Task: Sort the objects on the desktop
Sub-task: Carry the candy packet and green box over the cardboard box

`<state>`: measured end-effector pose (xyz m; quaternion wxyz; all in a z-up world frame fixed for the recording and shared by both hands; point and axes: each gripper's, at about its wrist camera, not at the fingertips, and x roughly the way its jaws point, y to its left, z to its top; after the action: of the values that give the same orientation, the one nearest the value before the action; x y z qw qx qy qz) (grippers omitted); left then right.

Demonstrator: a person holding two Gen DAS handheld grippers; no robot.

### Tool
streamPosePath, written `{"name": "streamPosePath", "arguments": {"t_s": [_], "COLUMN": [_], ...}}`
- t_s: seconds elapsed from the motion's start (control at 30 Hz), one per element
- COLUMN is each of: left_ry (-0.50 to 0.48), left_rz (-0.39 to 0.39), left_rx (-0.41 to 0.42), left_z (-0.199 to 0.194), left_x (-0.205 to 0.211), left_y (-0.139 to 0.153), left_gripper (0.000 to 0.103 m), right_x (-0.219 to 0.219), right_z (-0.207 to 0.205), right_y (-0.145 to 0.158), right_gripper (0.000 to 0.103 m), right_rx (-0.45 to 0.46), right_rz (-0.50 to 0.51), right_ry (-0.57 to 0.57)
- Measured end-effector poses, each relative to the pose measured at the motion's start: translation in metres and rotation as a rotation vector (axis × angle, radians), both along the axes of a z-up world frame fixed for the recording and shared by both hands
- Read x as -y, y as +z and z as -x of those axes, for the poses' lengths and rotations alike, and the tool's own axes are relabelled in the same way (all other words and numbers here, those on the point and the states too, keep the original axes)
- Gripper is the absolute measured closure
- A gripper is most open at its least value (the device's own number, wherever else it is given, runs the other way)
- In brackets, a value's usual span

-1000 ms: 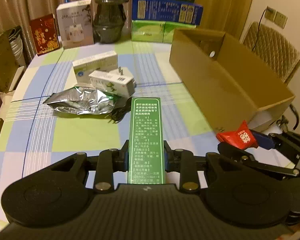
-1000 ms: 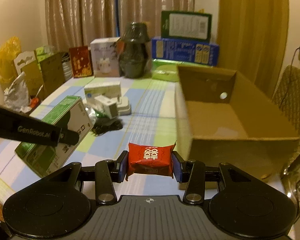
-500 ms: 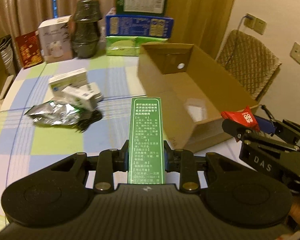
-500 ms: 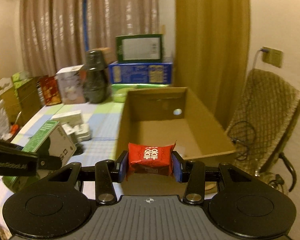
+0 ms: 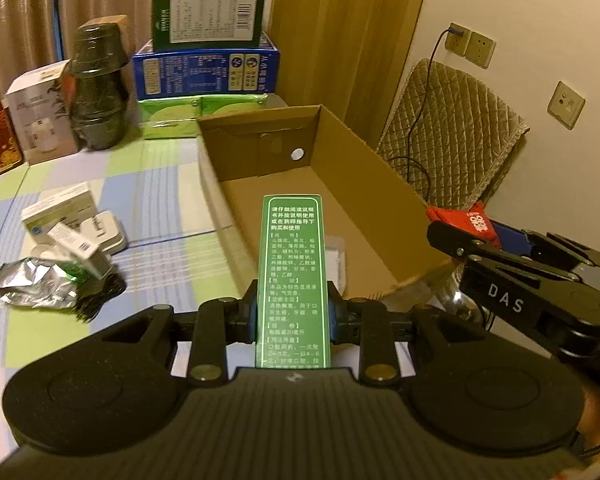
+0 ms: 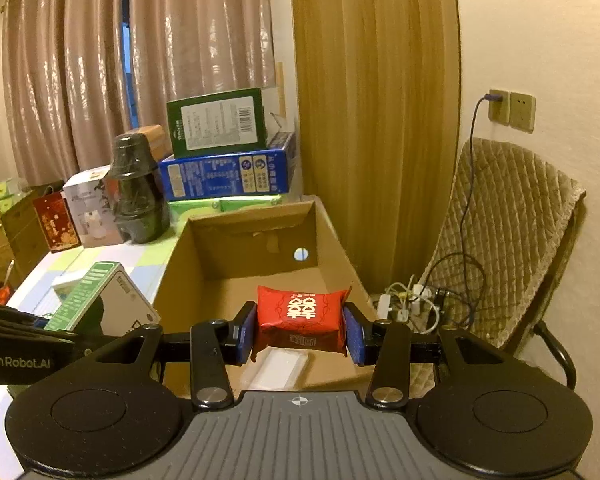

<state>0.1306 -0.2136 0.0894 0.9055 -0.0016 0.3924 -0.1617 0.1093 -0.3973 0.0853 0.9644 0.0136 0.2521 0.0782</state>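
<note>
My left gripper (image 5: 293, 312) is shut on a long green medicine box (image 5: 293, 276) and holds it over the near end of the open cardboard box (image 5: 364, 184). My right gripper (image 6: 300, 330) is shut on a red snack packet (image 6: 301, 316) above the same cardboard box (image 6: 236, 248). The red packet (image 5: 466, 220) also shows at the right of the left wrist view, over the box's right wall. The green box (image 6: 92, 296) shows at the left of the right wrist view. A white object (image 6: 280, 368) lies on the box floor.
On the checked tablecloth (image 5: 160, 200) left of the box lie white medicine boxes (image 5: 60, 208), a silver foil bag (image 5: 36, 284) and a black cable (image 5: 100, 300). A dark jar (image 5: 98, 88), stacked cartons (image 5: 206, 64) and a white carton (image 5: 40, 116) stand at the back. A padded chair (image 6: 508, 248) stands right.
Both grippers have moved right and forward with their loads, from over the table to above the cardboard box. The loose items on the cloth have slid to the left of view.
</note>
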Motion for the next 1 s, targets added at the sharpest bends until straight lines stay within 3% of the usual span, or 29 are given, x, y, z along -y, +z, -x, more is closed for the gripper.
{"name": "streamPosePath", "arguments": {"t_s": [0.7, 0.8, 0.87, 1.0], "left_ry": [-0.017, -0.006, 0.004, 0.026], "left_rz": [0.007, 0.014, 0.020, 0.023], "left_rx": [-0.001, 0.004, 0.003, 0.028], "left_z": [-0.069, -0.077, -0.081, -0.077], "left_x": [0.035, 0.035, 0.032, 0.019], "left_y": [-0.012, -0.015, -0.016, -0.009], "left_gripper": [0.078, 0.077, 0.069, 0.069], "right_x": [0.010, 0.014, 0.018, 0.023], "right_z": [-0.066, -0.072, -0.072, -0.066], "right_y": [-0.023, -0.025, -0.023, -0.020], "right_gripper": [0.061, 0.043, 0.042, 0.042], "right_rx": [-0.076, -0.084, -0.075, -0.071], "right_rz": [-0.031, -0.073, -0.091, -0.104], "right_ry": [0.017, 0.008, -0.010, -0.032]}}
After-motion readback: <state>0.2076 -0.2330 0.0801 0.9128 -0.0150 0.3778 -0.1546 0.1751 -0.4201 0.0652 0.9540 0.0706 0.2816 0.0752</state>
